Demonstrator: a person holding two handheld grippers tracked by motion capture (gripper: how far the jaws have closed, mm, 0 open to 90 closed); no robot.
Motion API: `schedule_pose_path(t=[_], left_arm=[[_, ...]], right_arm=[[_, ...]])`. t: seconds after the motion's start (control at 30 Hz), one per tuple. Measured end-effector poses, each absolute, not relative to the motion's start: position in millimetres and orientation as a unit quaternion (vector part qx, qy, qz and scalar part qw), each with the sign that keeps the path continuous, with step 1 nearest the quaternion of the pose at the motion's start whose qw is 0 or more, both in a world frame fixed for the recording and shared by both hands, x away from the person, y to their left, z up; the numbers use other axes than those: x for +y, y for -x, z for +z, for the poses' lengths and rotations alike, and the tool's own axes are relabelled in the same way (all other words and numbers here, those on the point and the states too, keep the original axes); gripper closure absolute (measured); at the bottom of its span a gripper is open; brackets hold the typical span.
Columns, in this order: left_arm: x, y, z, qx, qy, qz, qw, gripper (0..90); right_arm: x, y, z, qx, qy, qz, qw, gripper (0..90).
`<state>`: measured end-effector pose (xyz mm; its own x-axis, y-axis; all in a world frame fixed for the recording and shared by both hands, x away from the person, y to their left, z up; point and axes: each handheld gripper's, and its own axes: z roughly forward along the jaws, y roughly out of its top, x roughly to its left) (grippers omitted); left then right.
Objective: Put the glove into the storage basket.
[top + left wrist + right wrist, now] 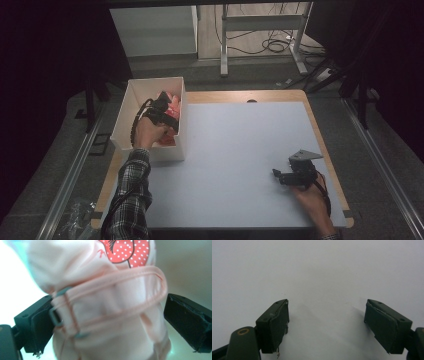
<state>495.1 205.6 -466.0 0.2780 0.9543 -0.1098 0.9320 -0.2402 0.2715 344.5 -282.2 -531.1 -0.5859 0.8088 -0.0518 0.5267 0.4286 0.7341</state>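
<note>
Btwn left tool (110, 322) jaws: pink garment (105, 290), in box (131, 97).

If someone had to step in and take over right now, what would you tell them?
Left gripper: reaching into the open white box at the table's far left, jaws wide open around a pale pink fabric garment with a red polka-dot print; not clamped yet.
Right gripper: open, holding nothing, low over the bare grey table top near the right front.
Done: nothing is out of the box.
Left: probably close on the garment and lift it out.
</note>
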Motion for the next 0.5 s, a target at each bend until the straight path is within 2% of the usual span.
schedule_pose_path(t=[0.5], left_arm=[[215.2,-472.7,-444.0,0.585,-0.787,0.075,0.181,2.6]], right_arm=[[-282.2,-344.4,-531.0,0.821,-0.407,0.346,0.203,20.1]])
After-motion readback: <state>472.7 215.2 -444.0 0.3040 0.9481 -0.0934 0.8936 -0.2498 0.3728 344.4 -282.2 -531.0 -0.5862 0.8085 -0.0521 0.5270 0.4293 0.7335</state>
